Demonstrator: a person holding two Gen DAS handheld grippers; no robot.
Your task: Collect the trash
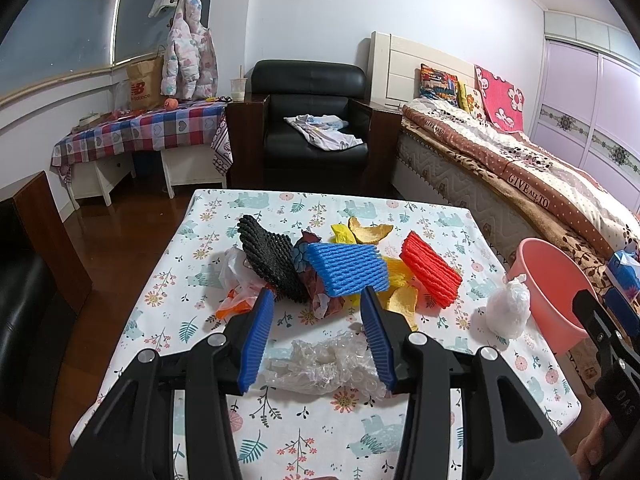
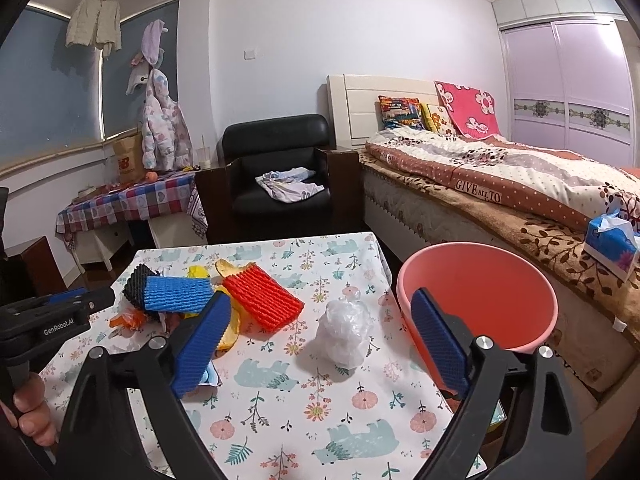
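A crumpled clear plastic wrap [image 1: 320, 368] sits between the blue pads of my left gripper [image 1: 317, 291], which is shut on it just above the floral tablecloth [image 1: 320, 432]. Beyond lies a trash pile: a black foam net [image 1: 268, 260], a blue foam net [image 1: 348, 268], a red foam net [image 1: 430, 276], yellow peels [image 1: 370, 232] and orange plastic [image 1: 236, 306]. My right gripper [image 2: 320, 296] is open, and a knotted white plastic bag [image 2: 344, 336] rests on the table ahead, between its fingers but untouched. A pink bin [image 2: 480, 280] stands at the table's right edge, behind the right finger.
A bed with a patterned quilt [image 2: 500, 184] runs along the right, with a blue tissue box [image 2: 612, 240] on it. A black armchair [image 2: 280, 168] stands behind the table, and wooden floor [image 1: 120, 240] shows at the left. A hand [image 2: 30, 408] grips the left tool's handle.
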